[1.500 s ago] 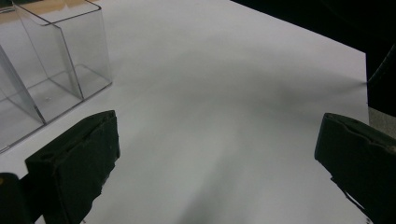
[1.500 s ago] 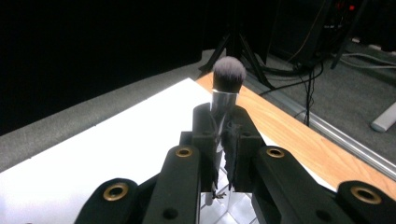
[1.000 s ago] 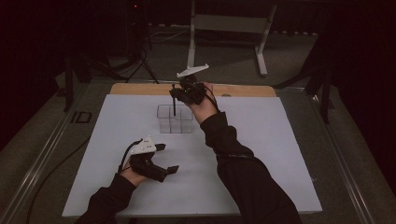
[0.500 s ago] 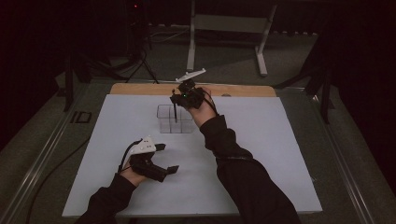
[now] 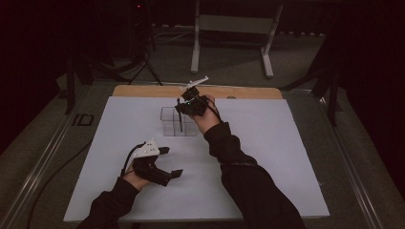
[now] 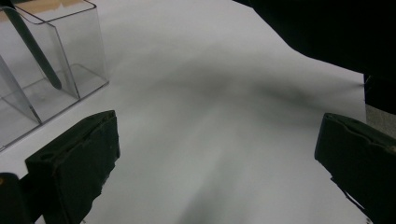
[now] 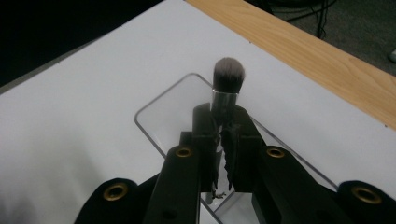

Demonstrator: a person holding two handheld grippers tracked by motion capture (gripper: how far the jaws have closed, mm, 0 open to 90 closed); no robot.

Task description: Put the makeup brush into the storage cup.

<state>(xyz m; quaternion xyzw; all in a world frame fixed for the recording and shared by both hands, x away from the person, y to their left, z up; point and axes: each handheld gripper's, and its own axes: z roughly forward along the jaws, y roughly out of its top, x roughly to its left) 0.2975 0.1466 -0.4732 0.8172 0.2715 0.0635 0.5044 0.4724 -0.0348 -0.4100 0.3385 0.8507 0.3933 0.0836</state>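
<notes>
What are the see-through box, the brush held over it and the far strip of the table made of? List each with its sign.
Clear rectangular box: looks like hard transparent plastic, glossy; the white sheet shows through its walls and the edges glint.
Makeup brush: soft grey-tipped bristles, likely synthetic or hair; a shiny sleeve below them looks like metal, handle dark and smooth.
Far table strip: pale wood, matt, faint grain.

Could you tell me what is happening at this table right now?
A person works two hand-held grippers over a white table. The right gripper is shut on a makeup brush, bristles up, with the handle reaching down into a clear plastic organiser near the table's far edge. The left gripper rests open near the front, holding nothing.
</notes>
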